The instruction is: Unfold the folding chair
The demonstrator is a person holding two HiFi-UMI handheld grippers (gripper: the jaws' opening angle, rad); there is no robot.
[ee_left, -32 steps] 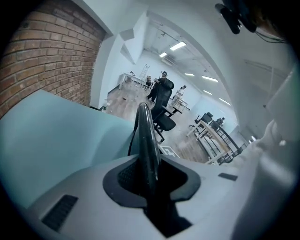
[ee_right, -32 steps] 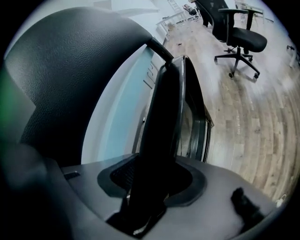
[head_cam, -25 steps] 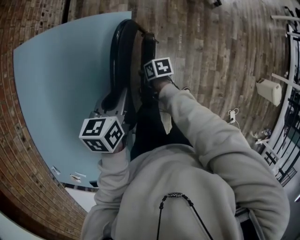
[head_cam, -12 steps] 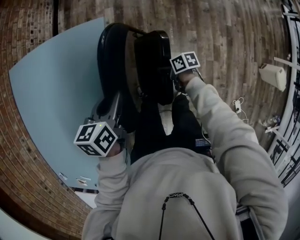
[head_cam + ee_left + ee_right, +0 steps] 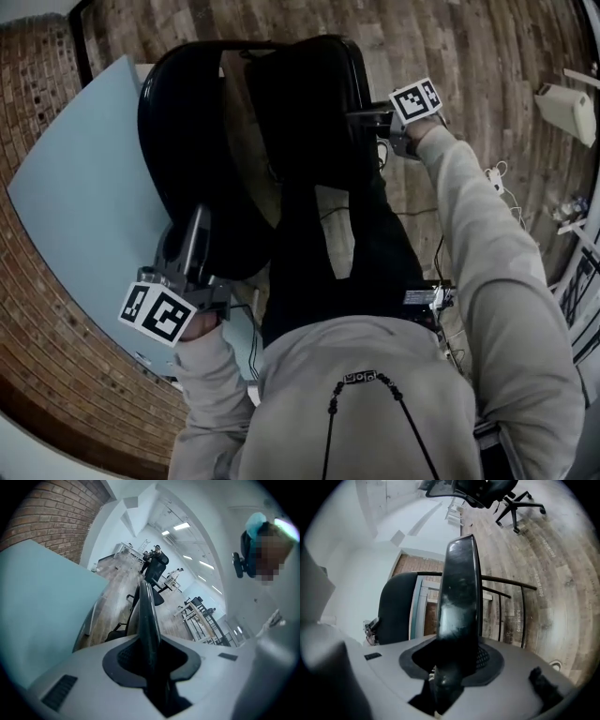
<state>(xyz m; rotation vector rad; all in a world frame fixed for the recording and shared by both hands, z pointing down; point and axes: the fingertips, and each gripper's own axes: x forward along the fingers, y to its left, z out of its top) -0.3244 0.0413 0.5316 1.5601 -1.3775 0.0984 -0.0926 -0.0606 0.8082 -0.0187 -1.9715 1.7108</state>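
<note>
Folding chair (image 5: 309,141) parts are clamped in both grippers. The left gripper (image 5: 195,234) has its jaws drawn narrow onto the thin edge of a black rounded panel, which I take to be the back panel (image 5: 147,616). That edge runs straight away from the gripper, between the dark pads, with no gap on either side. The right gripper (image 5: 373,120) holds a thicker slab, the seat panel (image 5: 457,602) by my reading. Its jaws stand wider to suit and press on both faces.

Both panels are glossy black moulded plastic with rounded corners and catch pale streaks of light. Thin black metal frame tubes (image 5: 506,584) cross behind the seat panel, one bowed and two straight.

From the head view the two panels lie side by side with a wedge of floor (image 5: 469,56) showing between them. The back panel is toward the left hand, and the seat panel is toward the right and farther out. Their long axes run away from the person, and the wedge is wider at the near end.

The chair is over a worn wood-plank floor, close to a light blue board (image 5: 75,197) that stands before a brick wall (image 5: 37,84). The back panel is on the side nearest the board.

I judge the chair partly spread. The coming move turns on the seat panel swinging rightward and down while the left hand steadies the back. The right hand is the one placed to do it.
</note>
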